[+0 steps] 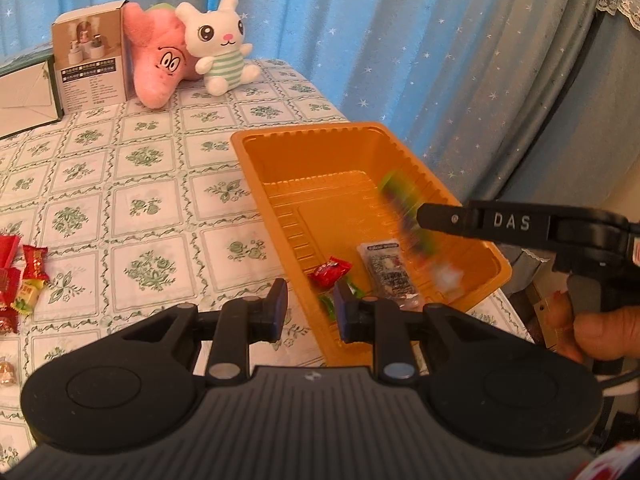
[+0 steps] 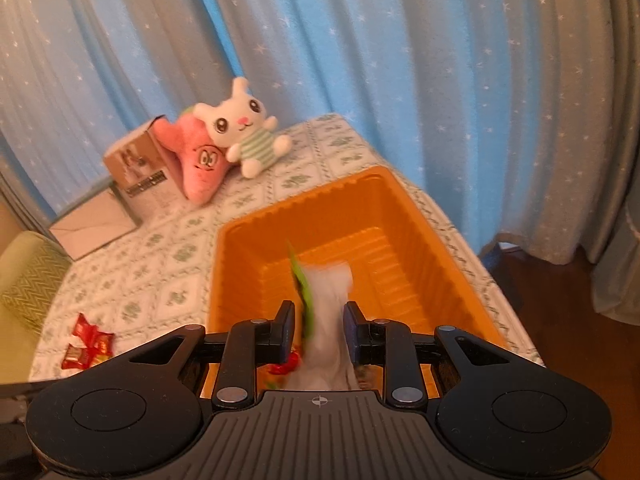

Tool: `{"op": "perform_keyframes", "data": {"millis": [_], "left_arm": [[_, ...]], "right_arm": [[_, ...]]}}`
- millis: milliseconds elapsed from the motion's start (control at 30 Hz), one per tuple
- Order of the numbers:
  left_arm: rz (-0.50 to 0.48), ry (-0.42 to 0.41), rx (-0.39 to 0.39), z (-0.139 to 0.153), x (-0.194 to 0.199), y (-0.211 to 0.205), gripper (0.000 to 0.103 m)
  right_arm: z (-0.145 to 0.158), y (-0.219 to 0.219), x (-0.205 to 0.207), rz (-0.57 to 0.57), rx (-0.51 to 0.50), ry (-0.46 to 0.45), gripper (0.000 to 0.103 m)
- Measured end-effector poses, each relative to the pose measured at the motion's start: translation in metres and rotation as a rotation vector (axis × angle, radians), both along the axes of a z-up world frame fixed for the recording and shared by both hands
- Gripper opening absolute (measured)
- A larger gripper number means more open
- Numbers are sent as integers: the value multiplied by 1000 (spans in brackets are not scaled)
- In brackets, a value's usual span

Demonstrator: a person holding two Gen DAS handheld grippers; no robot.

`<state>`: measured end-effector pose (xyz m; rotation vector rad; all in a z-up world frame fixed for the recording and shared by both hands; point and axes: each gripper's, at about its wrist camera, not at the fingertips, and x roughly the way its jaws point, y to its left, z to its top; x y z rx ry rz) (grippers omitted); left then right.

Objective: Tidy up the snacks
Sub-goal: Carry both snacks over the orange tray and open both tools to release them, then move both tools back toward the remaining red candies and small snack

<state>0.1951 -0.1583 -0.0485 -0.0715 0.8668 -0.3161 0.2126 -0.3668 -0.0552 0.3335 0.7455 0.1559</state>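
Observation:
An orange plastic tray stands on the tablecloth near the table's right edge. Inside it lie a red wrapped candy, a grey-white sachet and a green candy. My left gripper hovers over the tray's near left corner, its jaws apart and nothing between them. From the right, my right gripper reaches over the tray, shut on a blurred green and white snack packet. Several red and yellow-green candies lie loose on the cloth at the left.
At the table's far end sit a white rabbit plush, a pink plush, a brown carton and a pale flat box. Blue starred curtains hang behind. A person's hand grips the right tool. The table drops off just right of the tray.

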Motion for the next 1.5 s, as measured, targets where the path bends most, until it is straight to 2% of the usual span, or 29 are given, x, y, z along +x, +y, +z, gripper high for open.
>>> {"op": "perform_keyframes", "data": {"millis": [167, 333, 800, 1300, 1333, 1433, 1500], "left_arm": [[21, 0, -5, 1, -9, 11, 22], [48, -5, -11, 5, -23, 25, 22], [111, -31, -11, 23, -69, 65, 22], [270, -33, 32, 22, -118, 148, 22], [280, -32, 34, 22, -120, 154, 22], [311, -34, 46, 22, -127, 170, 22], [327, -33, 48, 22, -131, 180, 22]], "right_arm": [[0, 2, -8, -5, -11, 11, 27], [-1, 2, -35, -31, -14, 31, 27], [12, 36, -95, -1, -52, 40, 27], [13, 93, -117, 100, -73, 49, 28], [13, 98, -118, 106, -74, 48, 31], [12, 110, -119, 126, -74, 42, 46], [13, 117, -120, 137, -74, 38, 47]]}}
